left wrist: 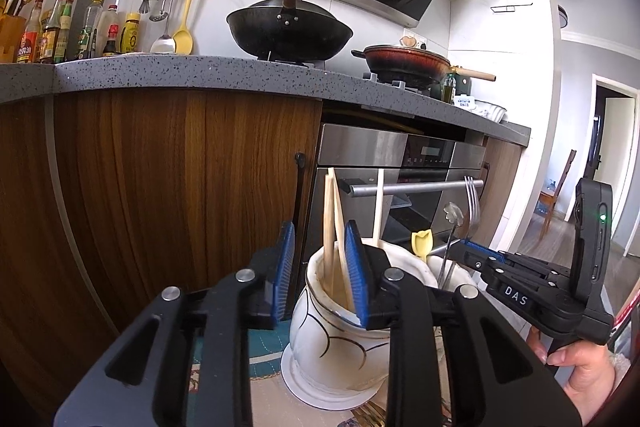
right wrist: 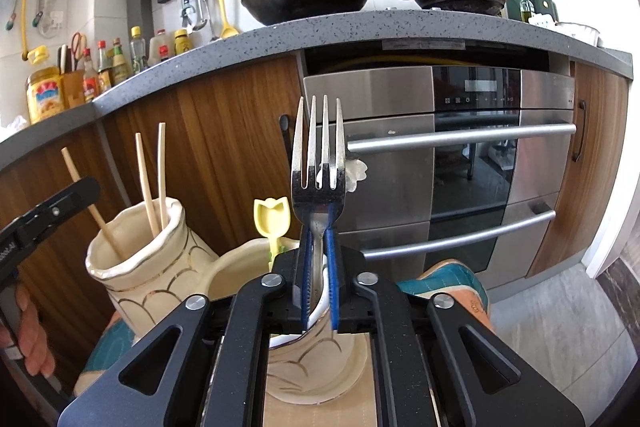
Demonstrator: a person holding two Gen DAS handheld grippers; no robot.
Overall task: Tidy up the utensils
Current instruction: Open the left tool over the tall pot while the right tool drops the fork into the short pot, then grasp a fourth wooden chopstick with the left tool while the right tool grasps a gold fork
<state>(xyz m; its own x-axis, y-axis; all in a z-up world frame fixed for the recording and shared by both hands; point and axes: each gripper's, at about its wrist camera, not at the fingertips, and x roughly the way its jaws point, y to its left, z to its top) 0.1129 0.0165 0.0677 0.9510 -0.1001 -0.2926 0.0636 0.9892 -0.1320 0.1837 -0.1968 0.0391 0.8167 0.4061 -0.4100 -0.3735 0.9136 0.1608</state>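
Behind everything runs a grey speckled counter with wood-grain cabinet doors and a steel oven under it. On the counter stand a black wok and a reddish pan, with sauce bottles at the far left.

Lower, close to the cameras, two cream vases with gold lines stand on a patterned mat. The first vase holds pale wooden chopsticks that lean out of its mouth. The left gripper is at this vase with its jaws partly open. One blue pad is outside the vase, the other is at the rim beside the chopsticks. The pads do not press on anything, as far as I can see.

The second vase is just beside the first one. A yellow utensil with a tulip-shaped end and a clear plastic piece rise from around it.

The right gripper is over the mouth of the second vase. Its jaws are almost closed on the neck of a metal fork. The fork stands upright with its tines up, and its handle goes down into the vase. A person's hand holds the grip of the right gripper.
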